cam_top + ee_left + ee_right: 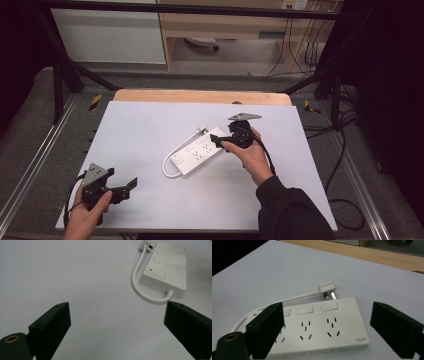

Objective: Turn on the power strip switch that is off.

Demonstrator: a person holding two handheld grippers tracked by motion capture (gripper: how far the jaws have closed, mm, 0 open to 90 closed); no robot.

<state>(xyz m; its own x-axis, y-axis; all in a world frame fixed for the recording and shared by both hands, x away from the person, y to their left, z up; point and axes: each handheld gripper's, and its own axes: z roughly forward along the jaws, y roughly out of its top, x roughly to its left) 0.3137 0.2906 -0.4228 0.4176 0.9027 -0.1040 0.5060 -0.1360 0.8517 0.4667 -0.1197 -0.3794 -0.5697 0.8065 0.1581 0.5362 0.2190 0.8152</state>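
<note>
A white power strip (197,152) (166,267) (319,327) lies flat in the middle of the white table top, with its short cord looping round to a plug (202,131) (327,288) that lies loose beside its far edge. My right gripper (218,141) (327,305) hovers just over the strip's right end, open, with nothing touching its pads. My left gripper (129,186) (117,306) is held near the front left corner, well apart from the strip. It points toward the strip and is open and empty.
The white table top (150,125) has a wooden strip (200,96) along its far edge. Black frame bars stand at the back corners. Cables (340,200) trail on the floor at the right.
</note>
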